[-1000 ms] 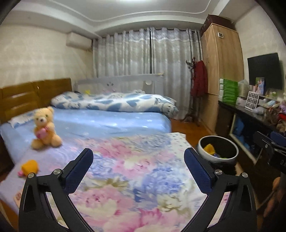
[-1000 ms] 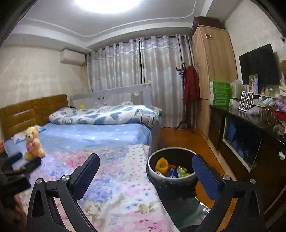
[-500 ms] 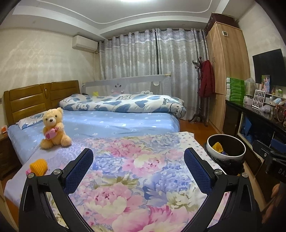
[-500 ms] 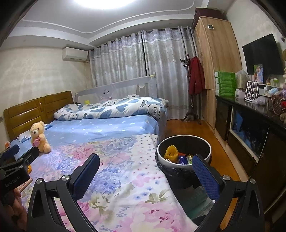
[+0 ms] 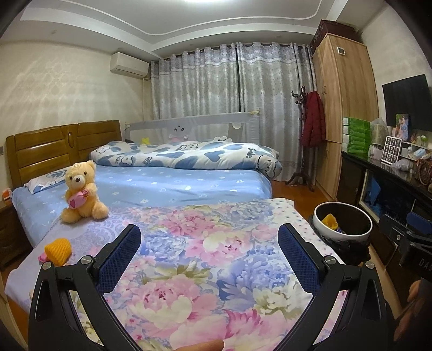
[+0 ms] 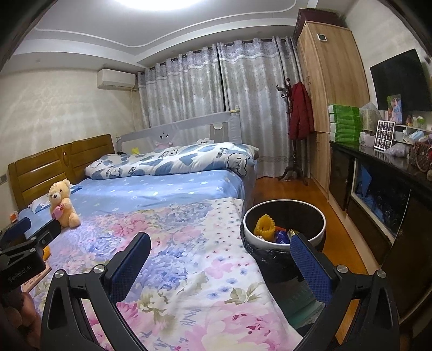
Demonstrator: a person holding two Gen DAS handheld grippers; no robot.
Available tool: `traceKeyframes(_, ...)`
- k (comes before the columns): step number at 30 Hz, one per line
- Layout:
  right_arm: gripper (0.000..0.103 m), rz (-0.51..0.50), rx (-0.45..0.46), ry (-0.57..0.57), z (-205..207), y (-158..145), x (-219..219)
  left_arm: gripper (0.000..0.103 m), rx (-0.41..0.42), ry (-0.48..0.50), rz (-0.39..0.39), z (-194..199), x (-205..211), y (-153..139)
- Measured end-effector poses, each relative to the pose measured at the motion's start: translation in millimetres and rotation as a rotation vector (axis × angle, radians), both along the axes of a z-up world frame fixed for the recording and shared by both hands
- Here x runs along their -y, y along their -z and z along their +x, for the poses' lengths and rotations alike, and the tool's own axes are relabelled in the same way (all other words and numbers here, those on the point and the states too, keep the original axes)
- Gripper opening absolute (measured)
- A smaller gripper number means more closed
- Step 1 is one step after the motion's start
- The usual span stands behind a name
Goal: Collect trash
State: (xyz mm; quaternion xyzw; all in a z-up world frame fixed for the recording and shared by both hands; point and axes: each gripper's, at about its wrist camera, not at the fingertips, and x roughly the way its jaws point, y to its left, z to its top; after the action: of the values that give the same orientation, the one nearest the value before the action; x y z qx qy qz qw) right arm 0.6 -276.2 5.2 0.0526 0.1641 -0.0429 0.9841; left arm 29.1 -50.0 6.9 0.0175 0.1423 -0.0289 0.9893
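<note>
Both views swung left; round trash bin [image 6: 283, 243] holds yellow foam net [image 6: 264, 226].

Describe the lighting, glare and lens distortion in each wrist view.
Left wrist view: even indoor light, sharp focus, wardrobe bowed by fisheye, black corners. Right wrist view: ceiling light blown out at the top edge, curtains curved, dark vignette, trash bin in focus.

One teddy bear [image 5: 81, 193] on the bed, one orange foam net [image 5: 58, 249] near it, and one trash bin [image 6: 284, 228] on the floor. Inside the bin, one yellow foam net [image 6: 264, 228] (other scraps too jumbled to count). Two grippers, left gripper [image 5: 209, 252] and right gripper [image 6: 220, 259], both spread wide with nothing between.
</note>
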Motion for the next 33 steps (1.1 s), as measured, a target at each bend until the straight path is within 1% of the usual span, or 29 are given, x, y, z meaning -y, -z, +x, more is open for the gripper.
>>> traceKeyframes(15, 0.103, -0.001, -0.007, -0.007, 1.1, -0.8, -3.0, 0.103, -0.014, 0.021, -0.012, 0.9, -1.6, 1.1)
traceKeyframes(22, 0.103, 0.001, -0.006, -0.007, 1.2, -0.5, -2.8, 0.103, 0.004, 0.027, 0.004, -1.1, 1.1, -0.2)
traceKeyframes(33, 0.103, 0.001, -0.007, -0.007, 1.1, -0.9, -3.6, 0.103, -0.003, 0.037, 0.008, -2.1, 7.6, -1.0)
